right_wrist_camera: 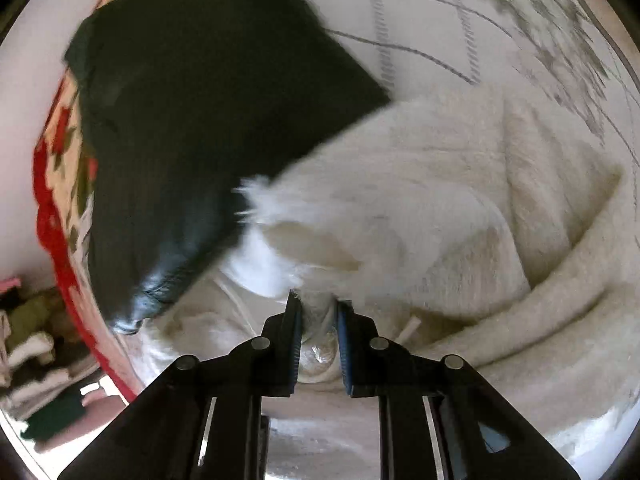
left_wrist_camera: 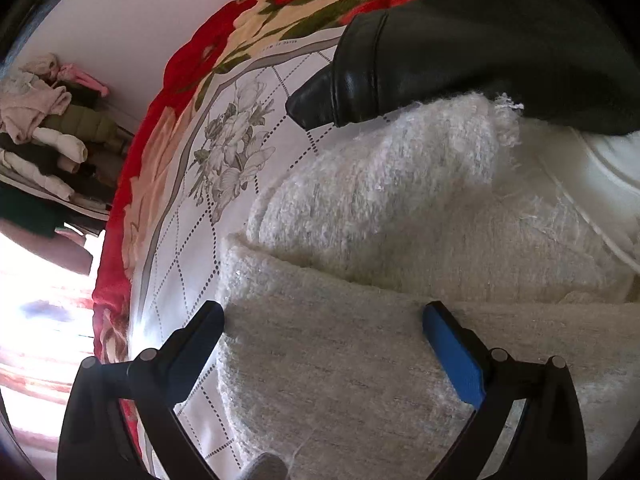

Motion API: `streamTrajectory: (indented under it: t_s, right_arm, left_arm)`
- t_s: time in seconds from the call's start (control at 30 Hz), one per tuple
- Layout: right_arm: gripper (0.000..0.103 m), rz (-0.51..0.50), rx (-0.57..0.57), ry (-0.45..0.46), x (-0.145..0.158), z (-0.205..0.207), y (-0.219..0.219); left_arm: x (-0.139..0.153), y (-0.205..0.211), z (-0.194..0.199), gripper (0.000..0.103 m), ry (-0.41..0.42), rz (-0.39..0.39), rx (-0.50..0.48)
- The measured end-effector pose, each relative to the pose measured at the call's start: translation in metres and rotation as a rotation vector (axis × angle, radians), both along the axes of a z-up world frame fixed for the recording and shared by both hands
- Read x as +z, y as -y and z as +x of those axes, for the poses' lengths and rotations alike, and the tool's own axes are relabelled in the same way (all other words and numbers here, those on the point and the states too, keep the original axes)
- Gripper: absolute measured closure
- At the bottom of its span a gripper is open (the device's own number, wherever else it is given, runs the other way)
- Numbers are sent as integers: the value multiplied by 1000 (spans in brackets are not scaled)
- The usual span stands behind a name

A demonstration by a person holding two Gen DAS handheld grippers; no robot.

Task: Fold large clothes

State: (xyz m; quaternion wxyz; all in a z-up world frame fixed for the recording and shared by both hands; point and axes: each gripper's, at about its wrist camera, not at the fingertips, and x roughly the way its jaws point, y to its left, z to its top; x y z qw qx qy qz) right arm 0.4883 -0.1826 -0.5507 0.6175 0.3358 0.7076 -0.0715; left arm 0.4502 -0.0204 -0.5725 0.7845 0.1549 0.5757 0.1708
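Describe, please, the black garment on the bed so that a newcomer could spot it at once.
Start at the bed, with its white flowered sheet edged in red roses. On it lies a fluffy cream sweater; the black jacket overlaps the sweater's far edge. It alone is dark, smooth and shiny like leather.

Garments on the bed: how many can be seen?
2. A fuzzy cream garment spread over the bedsheet; a black leather garment lying beyond it, overlapping its far edge. Others may be hidden underneath.

i see bare bedsheet (left_wrist_camera: 248,128) open at left of the left wrist frame. a black leather garment (left_wrist_camera: 460,52) blocks the upper right, overlapping the fuzzy white garment (left_wrist_camera: 380,208).
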Motion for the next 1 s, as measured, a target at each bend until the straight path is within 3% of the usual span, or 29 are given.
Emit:
streamTrajectory:
  t_s: [0.1,0.23,0.33,0.47,0.63,0.83,0.9,0.93,0.97,1.0]
  right_arm:
    - [76,94,50,-34,-13,2,5]
    - [62,163,93,4,20,-30,26]
    - [57,148,131,15,50,-68,41]
    - [50,51,208,3,73,-133,76]
    - [40,-82,270,-47,66,-229,113]
    - [37,-240,322,-36,13,-317,153]
    - [42,-204,320,-55,-8,-336,155]
    - [70,-167,295,-48,-15,-346,155]
    - [89,-134,264,-19,-17,-355,154]
    - [90,-142,244,3,-15,-361,152]
  left_arm:
    - [11,-3,-1,1,13,-35,8]
    - [48,-4,-23,1,58,-108,12]
    - [73,1,-51,1,58,-161,5]
    - [90,14,-99,1,0,-216,-7]
    - [76,38,-159,1,-100,-220,-22]
    - [21,72,-219,1,-216,-171,-51]
    - [9,79,-232,1,-232,-161,-62]
    - [6,81,-237,1,-237,-154,-69]
    - [4,82,-242,1,-240,-147,-78]
    - [4,83,-247,1,-239,-137,-87]
